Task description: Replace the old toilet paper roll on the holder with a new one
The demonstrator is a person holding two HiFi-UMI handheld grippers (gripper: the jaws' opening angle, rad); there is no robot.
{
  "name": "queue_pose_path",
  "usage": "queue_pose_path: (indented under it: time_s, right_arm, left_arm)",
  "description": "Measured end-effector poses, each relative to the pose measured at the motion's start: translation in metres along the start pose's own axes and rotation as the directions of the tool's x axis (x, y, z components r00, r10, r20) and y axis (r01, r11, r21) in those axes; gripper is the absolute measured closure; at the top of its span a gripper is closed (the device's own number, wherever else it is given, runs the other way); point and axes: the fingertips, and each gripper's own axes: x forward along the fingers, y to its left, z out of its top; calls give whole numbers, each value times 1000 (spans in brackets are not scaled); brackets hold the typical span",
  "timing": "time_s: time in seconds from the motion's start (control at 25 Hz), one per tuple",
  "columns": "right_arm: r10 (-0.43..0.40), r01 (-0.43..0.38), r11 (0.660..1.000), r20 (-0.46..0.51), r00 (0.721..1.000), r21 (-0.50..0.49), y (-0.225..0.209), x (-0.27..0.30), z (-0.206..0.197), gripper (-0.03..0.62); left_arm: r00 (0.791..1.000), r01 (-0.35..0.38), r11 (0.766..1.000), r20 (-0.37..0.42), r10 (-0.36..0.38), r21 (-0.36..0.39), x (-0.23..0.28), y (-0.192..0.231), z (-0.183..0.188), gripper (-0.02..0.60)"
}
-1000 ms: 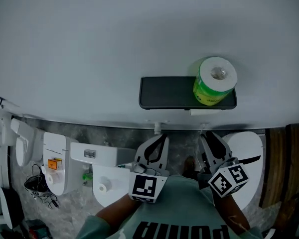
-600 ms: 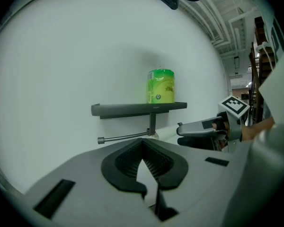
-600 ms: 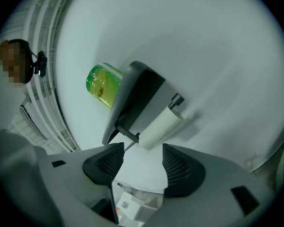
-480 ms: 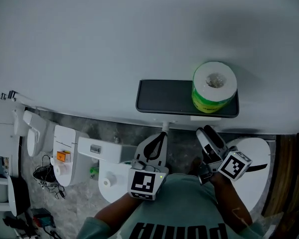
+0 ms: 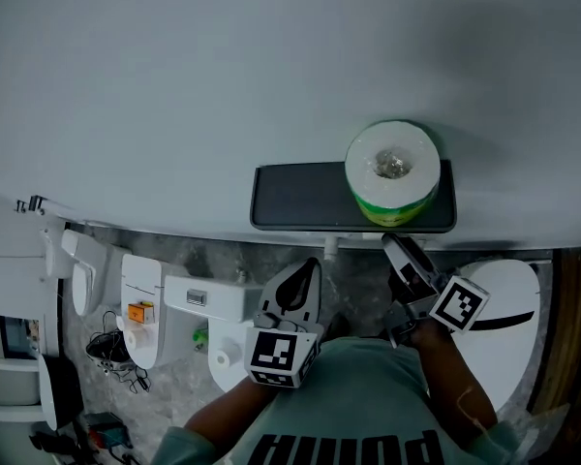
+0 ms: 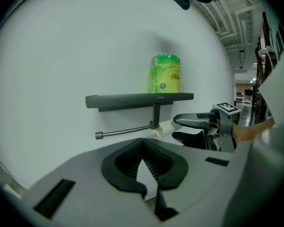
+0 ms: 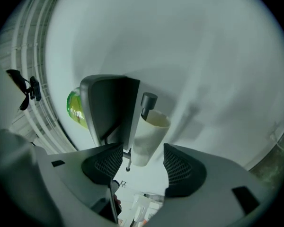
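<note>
Rolls: two (a green-wrapped new roll upright on the shelf's right end, and a bare cardboard tube on the holder bar).
Room: one dark shelf on a pale wall.
Right gripper: turned on its side, jaws just opened, straddling the tube without pressing it.
Left gripper: held low, jaws pressed together, empty.

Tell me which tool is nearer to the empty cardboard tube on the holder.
Right. The right tool has its jaws, just opened, on either side of the tube, not pressing it. The left tool is apart from it, to its left.
</note>
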Motion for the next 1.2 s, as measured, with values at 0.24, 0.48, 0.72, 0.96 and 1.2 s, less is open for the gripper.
queue_pose_path:
  time_s: [0.24, 0.48, 0.72, 0.96, 1.2]
  right_arm:
    - [65, -66, 996, 16, 998, 67, 2, 12, 8, 341]
    - [40, -45, 994, 47, 998, 100, -4, 11, 13, 345]
    - [29, -37, 994, 74, 997, 104, -4, 10, 18, 396]
    - [44, -53, 992, 84, 996, 111, 3, 10, 22, 399]
    - [22, -35, 993, 107, 994, 115, 1, 1, 34, 399]
  left_arm:
    - [1000, -8, 1000, -1, 8, 11, 4, 2, 3, 578]
    - [1000, -8, 1000, 5, 7, 10, 6, 3, 5, 578]
    - [1000, -2, 1000, 13, 2, 9, 7, 5, 6, 578]
    - [1000, 8, 1000, 22, -8, 6, 8, 4, 6, 578]
    - [999, 19, 1000, 32, -18, -1, 10, 1, 9, 578]
